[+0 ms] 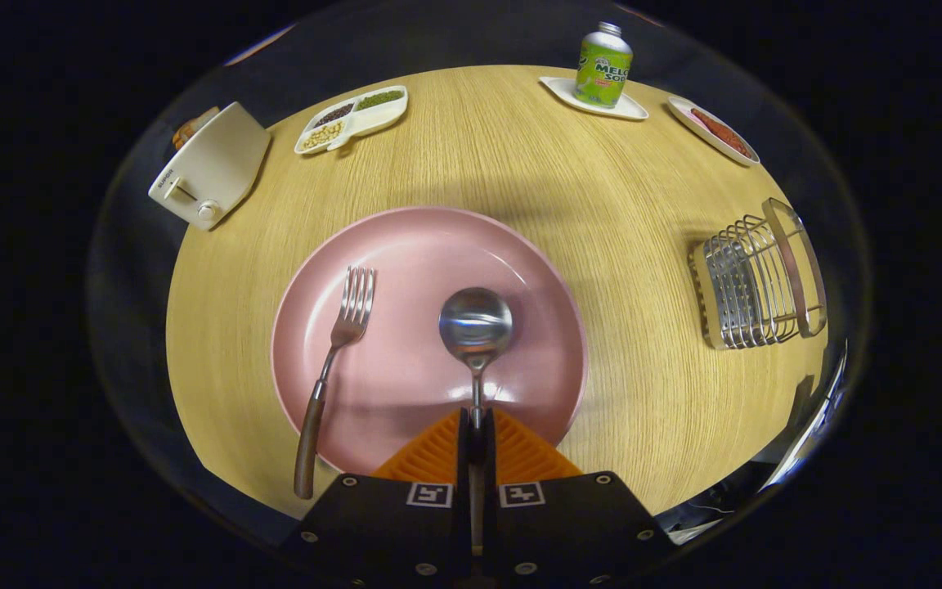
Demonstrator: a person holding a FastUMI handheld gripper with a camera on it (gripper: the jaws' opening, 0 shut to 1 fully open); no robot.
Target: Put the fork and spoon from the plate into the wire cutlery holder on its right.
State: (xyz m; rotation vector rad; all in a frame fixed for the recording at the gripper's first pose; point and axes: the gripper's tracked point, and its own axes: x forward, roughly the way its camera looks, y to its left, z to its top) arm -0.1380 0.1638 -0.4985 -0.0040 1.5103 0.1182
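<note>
Right, the gripper (476,433) has its fingers pressed together on the spoon (476,327), pinching the handle while the bowl lies just ahead on the pink plate (405,245). Left of the spoon on that plate rests the fork (332,360), its handle reaching over the rim onto the table (602,204). Right of the plate, well apart, stands the wire cutlery holder (757,282); beyond the plate, a green can (603,65) has lettering too small to make out.
</note>
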